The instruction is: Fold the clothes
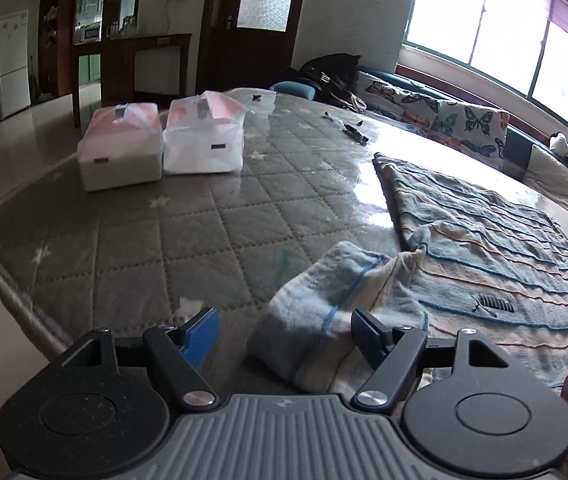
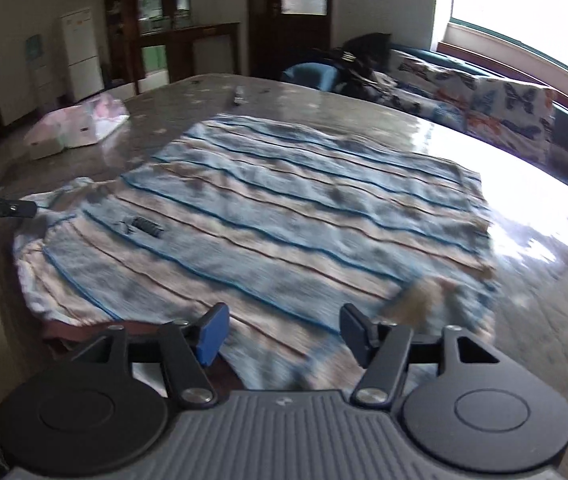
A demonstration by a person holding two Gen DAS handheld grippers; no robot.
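Two white boxes point(image 1: 160, 144) wrapped in clear plastic stand side by side at the far left of the tabletop point(image 1: 132, 248), well apart from the striped shirt point(image 2: 276, 216), and a few small dark objects point(image 1: 354, 132) lie loose beyond them near the far edge. The shirt lies spread flat on the tabletop, its left sleeve point(image 1: 324, 312) folded up in a soft hump just in front of the left tongs point(image 1: 286, 338), whose jaws stand wide with nothing pinched between them. The right tongs point(image 2: 282, 334) hover over the near edge of the shirt, jaws wide and gripping nothing. The tabletop is covered by a grey quilted cloth with white stars under a shiny clear sheet. Behind it runs a bench with butterfly cushions point(image 1: 456, 120) below a bright window point(image 1: 500, 36); a dark wooden door point(image 1: 252, 24), shelves and a white fridge point(image 1: 12, 68) stand further back
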